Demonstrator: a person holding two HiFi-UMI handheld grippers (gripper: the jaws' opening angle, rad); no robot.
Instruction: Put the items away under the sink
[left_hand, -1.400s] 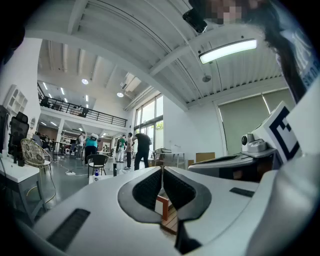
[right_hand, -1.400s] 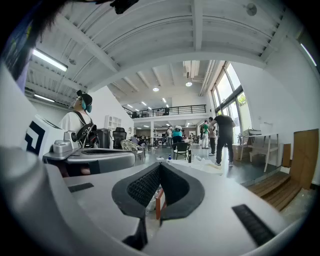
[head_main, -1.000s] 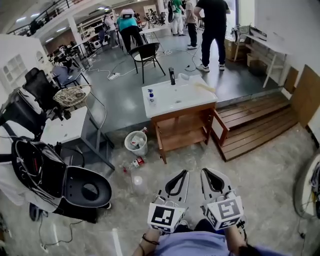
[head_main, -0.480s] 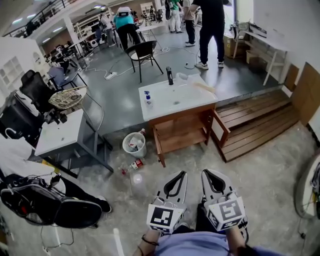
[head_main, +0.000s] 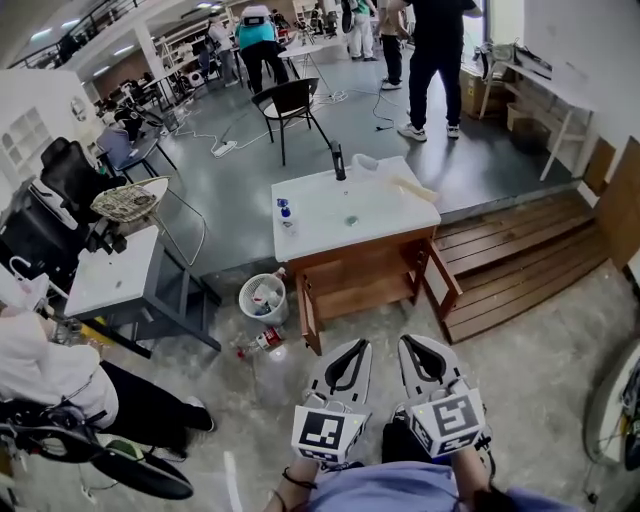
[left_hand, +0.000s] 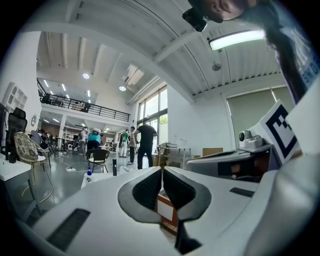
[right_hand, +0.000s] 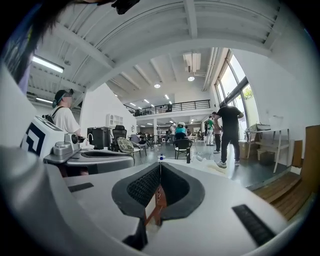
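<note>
Ahead, sink cabinet (head_main: 362, 276), well beyond right tool (head_main: 422, 343)

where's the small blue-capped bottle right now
The bottle stands at the left edge of the white sink top in the head view, left of the black faucet.

Open floor up to the sink cabinet

The floor (head_main: 385, 325) leads free to the sink cabinet (head_main: 355, 270); its left door (head_main: 308, 313) and right door (head_main: 443, 285) stand open beside the shelf opening. A waste bin (head_main: 262, 297) and a bottle (head_main: 262, 342) stand in the way at the left, and wooden steps (head_main: 520, 265) close the right.
</note>
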